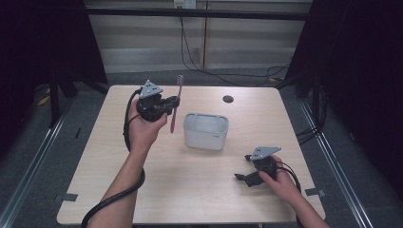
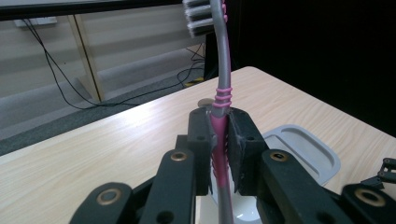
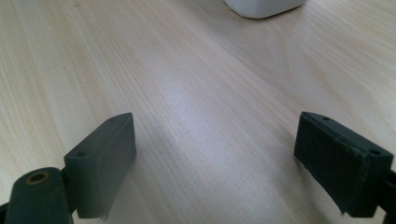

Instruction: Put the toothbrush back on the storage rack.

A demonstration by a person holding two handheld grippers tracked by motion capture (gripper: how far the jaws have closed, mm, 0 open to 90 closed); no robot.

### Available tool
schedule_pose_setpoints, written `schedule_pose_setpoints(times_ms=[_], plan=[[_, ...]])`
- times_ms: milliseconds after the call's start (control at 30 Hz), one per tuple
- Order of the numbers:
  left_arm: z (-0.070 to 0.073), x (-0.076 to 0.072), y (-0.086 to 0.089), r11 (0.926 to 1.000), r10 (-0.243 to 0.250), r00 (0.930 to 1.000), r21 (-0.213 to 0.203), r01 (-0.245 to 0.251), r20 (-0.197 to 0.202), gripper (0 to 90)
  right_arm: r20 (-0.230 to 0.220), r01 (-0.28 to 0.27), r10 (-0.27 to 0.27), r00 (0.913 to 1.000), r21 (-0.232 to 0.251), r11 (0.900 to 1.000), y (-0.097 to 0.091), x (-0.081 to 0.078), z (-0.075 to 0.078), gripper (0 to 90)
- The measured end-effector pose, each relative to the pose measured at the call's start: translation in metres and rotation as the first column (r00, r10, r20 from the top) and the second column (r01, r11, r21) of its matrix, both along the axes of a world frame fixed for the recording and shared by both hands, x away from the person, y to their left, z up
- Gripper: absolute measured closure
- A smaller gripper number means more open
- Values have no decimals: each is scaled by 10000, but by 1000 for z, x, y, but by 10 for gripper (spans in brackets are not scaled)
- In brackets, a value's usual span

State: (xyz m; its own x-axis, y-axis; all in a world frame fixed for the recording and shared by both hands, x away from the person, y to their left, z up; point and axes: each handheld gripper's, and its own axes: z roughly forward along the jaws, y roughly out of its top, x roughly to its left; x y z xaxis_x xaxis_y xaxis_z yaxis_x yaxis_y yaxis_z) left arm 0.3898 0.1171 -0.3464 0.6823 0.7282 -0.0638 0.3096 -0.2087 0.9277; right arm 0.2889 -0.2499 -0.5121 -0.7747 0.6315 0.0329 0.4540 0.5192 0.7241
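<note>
Left gripper [image 1: 167, 105], upper left of the frame, is clamped tight on the toothbrush [image 1: 175, 104], bristles up, beside the holder [image 1: 206, 131] at centre bench [image 1: 190, 199]. Looks like a drop-in's coming: swing over, lower the handle. Right gripper [image 1: 248, 178], lower right, gapes wide, holding nothing.

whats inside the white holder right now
From the high view the holder looks empty: pale inner walls, nothing sticking out. Its bottom is hidden by the rim. The toothbrush is outside it, clamped in the left gripper.
</note>
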Motion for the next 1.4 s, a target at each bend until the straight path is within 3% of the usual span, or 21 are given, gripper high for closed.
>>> schedule_pose_setpoints(times_ms=[600, 1400], plan=[[9, 8, -22, 9997, -242, 9995, -23, 243, 201, 804, 49, -17, 17, 10000, -10, 10000, 0, 0, 0, 123], [5, 14, -45, 9991, -362, 9989, -193, 368, 299, 804, 46, -36, 36, 10000, -9, 10000, 0, 0, 0, 123]])
